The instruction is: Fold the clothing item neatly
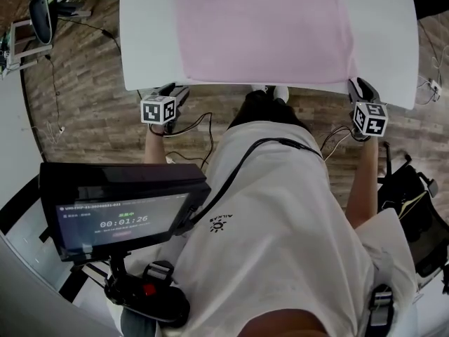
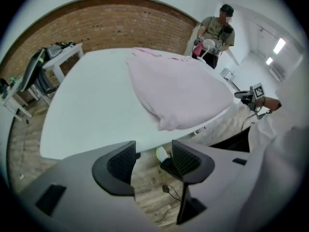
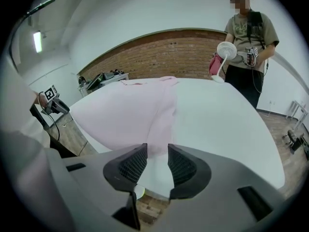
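1. You are standing at the near edge of a white table (image 1: 379,41), which is filling the top of the head view above the wood-plank floor (image 1: 84,118).
2. The pink clothing item (image 1: 263,27) is lying spread flat on that table as a broad panel. Its near hem is running close along the table's near edge, and its two near corners are sitting just inside the line of your grippers.
3. A dark screen (image 1: 119,216) is hanging in front of your body at lower left, showing a running timer.
4. A person (image 3: 248,37) is standing at the far side of the table in front of the brick wall (image 3: 164,57).
5. You are holding the left gripper (image 2: 153,148) just off the near table edge with its jaws standing well apart. Only floor is showing between them, and the cloth's corner is lying beyond them, untouched.
6. You are holding the right gripper (image 3: 157,150) over the near table edge with its jaws partly parted. Bare tabletop is showing in the gap, the pink hem is lying just past the tips, and the pads are pressing on nothing.
7. The person is holding a small white fan (image 3: 226,50).
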Demonstrator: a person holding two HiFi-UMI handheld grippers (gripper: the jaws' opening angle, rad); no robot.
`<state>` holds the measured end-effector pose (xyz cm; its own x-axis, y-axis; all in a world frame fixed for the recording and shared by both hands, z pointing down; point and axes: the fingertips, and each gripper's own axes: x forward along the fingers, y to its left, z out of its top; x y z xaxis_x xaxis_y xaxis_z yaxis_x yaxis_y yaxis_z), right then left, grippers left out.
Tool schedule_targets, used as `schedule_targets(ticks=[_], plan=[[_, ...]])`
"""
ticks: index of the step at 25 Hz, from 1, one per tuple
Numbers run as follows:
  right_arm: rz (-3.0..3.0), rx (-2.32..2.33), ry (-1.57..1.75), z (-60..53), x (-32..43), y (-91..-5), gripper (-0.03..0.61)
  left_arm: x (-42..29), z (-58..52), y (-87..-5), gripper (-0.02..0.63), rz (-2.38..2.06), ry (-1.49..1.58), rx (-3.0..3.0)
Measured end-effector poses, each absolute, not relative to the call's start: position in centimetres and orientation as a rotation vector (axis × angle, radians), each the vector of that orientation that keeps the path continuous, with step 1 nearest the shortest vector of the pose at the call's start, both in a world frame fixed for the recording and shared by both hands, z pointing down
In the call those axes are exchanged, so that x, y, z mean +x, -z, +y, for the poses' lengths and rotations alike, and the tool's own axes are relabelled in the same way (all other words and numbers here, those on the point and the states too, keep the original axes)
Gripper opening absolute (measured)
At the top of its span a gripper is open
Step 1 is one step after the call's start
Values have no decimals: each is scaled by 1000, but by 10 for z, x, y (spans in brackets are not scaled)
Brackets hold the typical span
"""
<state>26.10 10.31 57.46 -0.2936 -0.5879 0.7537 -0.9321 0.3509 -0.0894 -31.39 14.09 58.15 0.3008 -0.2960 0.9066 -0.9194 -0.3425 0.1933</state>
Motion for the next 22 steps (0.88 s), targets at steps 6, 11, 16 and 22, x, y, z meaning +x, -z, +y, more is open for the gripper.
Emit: schedule_targets(ticks=[6,11,16,22], plan=[[-2155,1290,-558,60,222,-534,11,-244,86,-525,206,-1239,-810,2076],[-2177,1118,-497,44,167,-555,3,-192,55,-555,2,-1295,-970,2154],[-2029,1154,-527,53,186,-577,3,-229,66,-589,3,-1423,-1010,1944],[-1993,1146,-573,59,204,-593,3,-246,68,-600,3,-1421,-999,1874]])
